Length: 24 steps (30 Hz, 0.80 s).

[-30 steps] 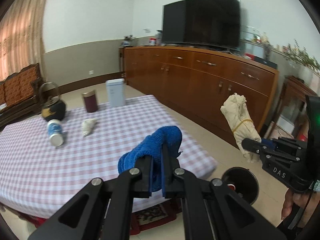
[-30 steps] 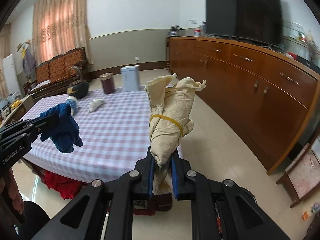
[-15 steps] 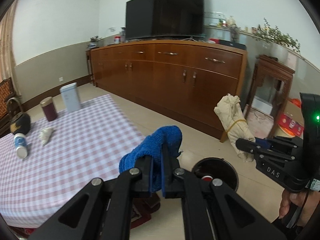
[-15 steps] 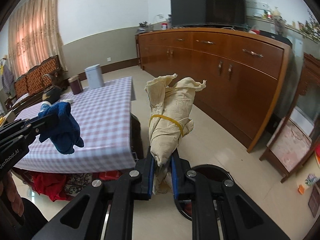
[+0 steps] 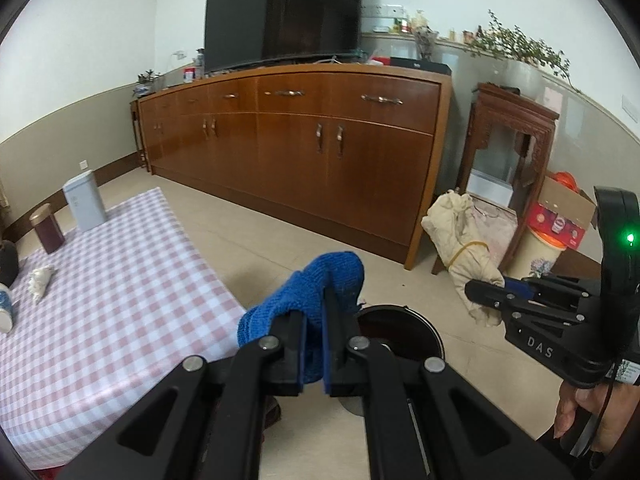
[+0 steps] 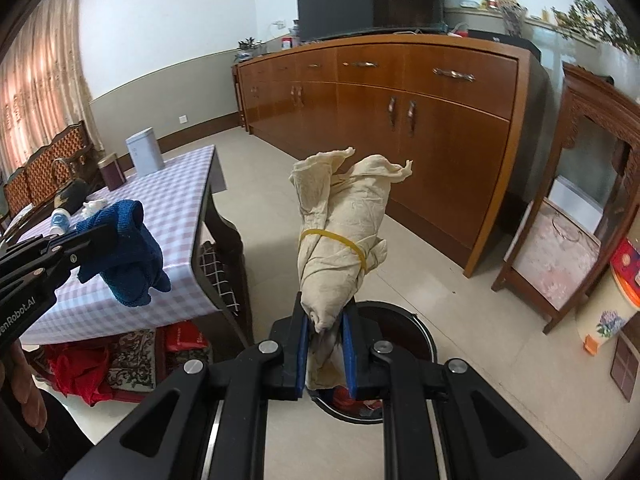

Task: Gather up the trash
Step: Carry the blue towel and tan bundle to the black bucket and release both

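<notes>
A blue cloth (image 5: 316,286) is clamped between the closed fingers of the left gripper (image 5: 314,354) at the lower centre of the left view. In the right view a beige bundle (image 6: 340,240), bound by a yellow rubber band (image 6: 336,238), is pinched upright in the closed right gripper (image 6: 326,354). A round black bin (image 6: 404,320) is seen on the tiled floor (image 6: 276,172) just behind both grippers, at lower centre in each view; red scraps are visible inside it.

At the left of both frames a table (image 5: 104,280) is covered with a pink-and-white checked cloth. A white tin (image 5: 85,202), a dark red canister (image 5: 47,228) and a crumpled white wad (image 5: 40,280) are left on it.

The middle of the room is filled by a long wooden sideboard (image 5: 320,136), with a television (image 5: 282,12) set on top at upper centre. A carved wooden stand (image 5: 506,160) is placed to its right. Curtains (image 6: 36,92) are hung at the far left of the right view.
</notes>
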Each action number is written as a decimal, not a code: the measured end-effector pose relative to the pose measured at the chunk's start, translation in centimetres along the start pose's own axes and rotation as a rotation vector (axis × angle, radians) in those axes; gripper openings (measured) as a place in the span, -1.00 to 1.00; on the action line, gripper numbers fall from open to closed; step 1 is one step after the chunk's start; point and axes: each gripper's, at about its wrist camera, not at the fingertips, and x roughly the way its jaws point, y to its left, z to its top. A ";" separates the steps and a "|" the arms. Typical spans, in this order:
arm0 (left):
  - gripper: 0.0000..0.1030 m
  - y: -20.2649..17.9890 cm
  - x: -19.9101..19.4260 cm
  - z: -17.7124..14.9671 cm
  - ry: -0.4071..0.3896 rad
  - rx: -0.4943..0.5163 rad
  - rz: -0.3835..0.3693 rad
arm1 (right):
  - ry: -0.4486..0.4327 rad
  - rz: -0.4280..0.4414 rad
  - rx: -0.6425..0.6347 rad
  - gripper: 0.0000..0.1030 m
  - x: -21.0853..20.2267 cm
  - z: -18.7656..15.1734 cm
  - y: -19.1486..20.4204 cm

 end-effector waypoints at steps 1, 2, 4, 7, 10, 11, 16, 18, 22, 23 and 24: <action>-0.87 -0.3 0.3 0.0 0.005 0.004 -0.007 | 0.003 -0.003 0.004 -0.70 0.1 -0.1 -0.3; -0.87 -0.6 0.6 -0.1 0.009 0.008 -0.015 | 0.007 -0.007 0.008 -0.70 0.2 -0.3 -0.7; -0.87 -1.1 1.3 -0.2 0.018 0.010 -0.036 | 0.017 -0.015 0.016 -0.70 0.7 -0.6 -1.2; -0.87 -1.7 2.4 -0.5 0.028 0.000 -0.081 | 0.033 -0.023 0.021 -0.70 1.2 -1.3 -2.4; -0.87 -2.4 3.7 -0.8 0.044 -0.003 -0.124 | 0.053 -0.032 0.022 -0.70 1.8 -2.0 -3.5; -0.87 -2.7 4.1 -1.0 0.052 0.001 -0.134 | 0.058 -0.033 0.023 -0.70 2.0 -2.3 -3.9; -0.87 -4.4 6.5 -1.7 0.098 0.024 -0.178 | 0.101 -0.046 0.036 -0.70 3.4 -3.6 -5.8; -0.87 -5.2 7.7 -2.1 0.121 0.037 -0.192 | 0.125 -0.047 0.037 -0.70 4.2 -4.2 -6.5; -0.87 -6.5 9.7 -2.8 0.166 0.052 -0.219 | 0.175 -0.043 0.033 -0.70 6.0 -5.4 -7.8; -0.87 -6.8 10.3 -3.0 0.177 0.054 -0.225 | 0.185 -0.040 0.032 -0.70 6.4 -5.7 -8.0; -0.87 -7.0 10.9 -3.2 0.189 0.055 -0.228 | 0.198 -0.033 0.029 -0.70 7.0 -6.0 -8.4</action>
